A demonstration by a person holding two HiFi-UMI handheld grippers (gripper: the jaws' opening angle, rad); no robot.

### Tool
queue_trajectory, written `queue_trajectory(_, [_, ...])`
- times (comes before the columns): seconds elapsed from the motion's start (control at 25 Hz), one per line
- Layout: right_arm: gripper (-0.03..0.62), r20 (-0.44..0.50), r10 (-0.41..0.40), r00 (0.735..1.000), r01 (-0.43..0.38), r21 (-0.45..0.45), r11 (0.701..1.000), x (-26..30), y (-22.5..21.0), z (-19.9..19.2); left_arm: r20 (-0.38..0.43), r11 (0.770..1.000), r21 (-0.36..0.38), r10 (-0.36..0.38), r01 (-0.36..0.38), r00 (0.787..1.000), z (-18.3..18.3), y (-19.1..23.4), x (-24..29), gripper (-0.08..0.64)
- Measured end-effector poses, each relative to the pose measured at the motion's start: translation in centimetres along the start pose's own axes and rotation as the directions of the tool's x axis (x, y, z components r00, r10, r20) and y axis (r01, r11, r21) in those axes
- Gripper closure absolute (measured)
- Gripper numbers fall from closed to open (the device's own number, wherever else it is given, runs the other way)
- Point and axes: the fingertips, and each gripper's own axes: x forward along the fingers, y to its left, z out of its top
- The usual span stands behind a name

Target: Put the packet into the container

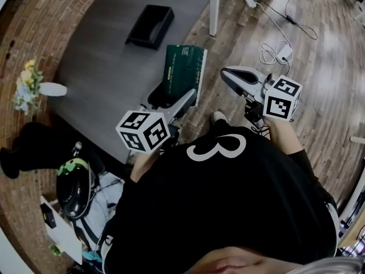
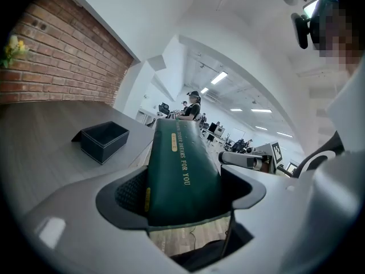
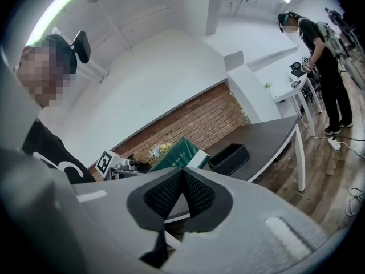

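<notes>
Green packet [image 1: 185, 73], the one packet here, is off the grey table [image 1: 97, 67], held in the air about over its near edge. Sweeping from your left, one vase of flowers [image 1: 35, 87] stands at the table's left edge by the brick wall; one black open-topped container [image 1: 149, 26] sits on the table beyond the packet, well apart from it; your left gripper [image 1: 174, 100] clamps the packet's near end; your right gripper [image 1: 242, 80] has its jaws pressed together on nothing. You are mid-carry, I judge; next, reach forward and left, bring the packet over the container's mouth, lower it in, then let go.
</notes>
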Motion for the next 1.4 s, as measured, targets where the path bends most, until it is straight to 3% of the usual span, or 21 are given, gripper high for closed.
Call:
queue_trajectory(0.32, [0.591, -0.027, 0.033, 0.999, -0.033, 0.002, 0.999, 1.3, -8.3, 4.6, -0.003, 0.999, -0.025, 0.038, -0.038, 0.999, 3.9, 2.4, 8.2, 0.143])
queue_trajectory(0.56, [0.591, -0.060, 0.085, 0.995, -0.086, -0.012, 0.996, 2.6, -11.9, 6.9, 0.014, 0.997, -0.005, 0.076, -0.076, 0.997, 6.6, 3.7, 12.0, 0.143])
queue_trajectory(1.04, [0.591, -0.100, 0.131, 0.986, -0.131, 0.008, 0.991, 8.0, -13.3, 7.9, 0.049, 0.988, 0.026, 0.152, -0.153, 0.987, 9.4, 9.0, 10.8, 0.143])
queue_trajectory(1.4, [0.591, -0.109, 0.115, 0.987, -0.110, 0.057, 0.992, 15.0, -15.3, 10.6, 0.029, 0.982, 0.085, 0.164, -0.166, 0.986, 14.9, 16.2, 11.0, 0.143])
